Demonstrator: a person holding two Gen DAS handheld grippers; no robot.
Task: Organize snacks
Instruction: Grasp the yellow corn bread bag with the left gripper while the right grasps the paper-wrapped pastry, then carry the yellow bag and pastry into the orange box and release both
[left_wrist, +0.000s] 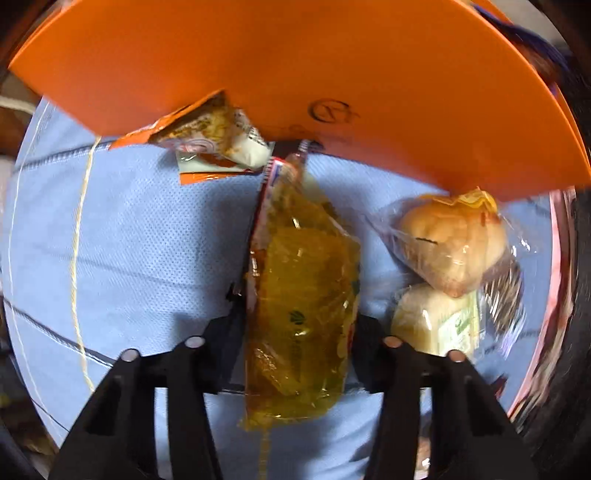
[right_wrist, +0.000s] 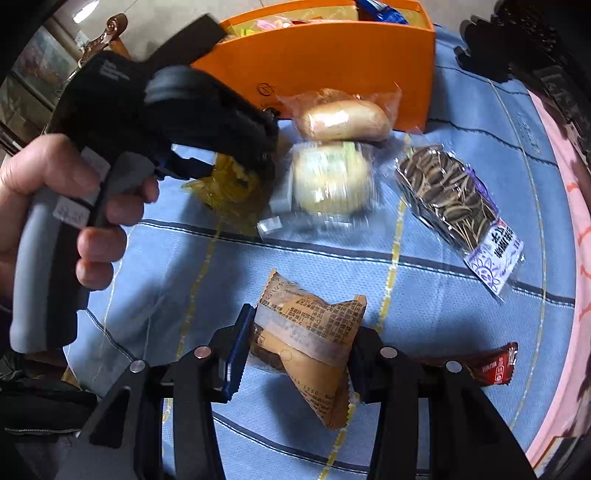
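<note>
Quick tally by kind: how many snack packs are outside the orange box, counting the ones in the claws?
Bread or cake packs: 3 (clear-wrapped roll, pale cake, tan pastry in the right claw)
Sunflower seed pack: 1
Yellow pack, in the left claw: 1
Orange sachet: 1
Red bar: 1
Total: 7

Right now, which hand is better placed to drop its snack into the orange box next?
Probably the left. The left gripper grips the yellow packet right at the orange box. The right gripper holds the tan packet farther back, with other snacks between it and the box.
</note>
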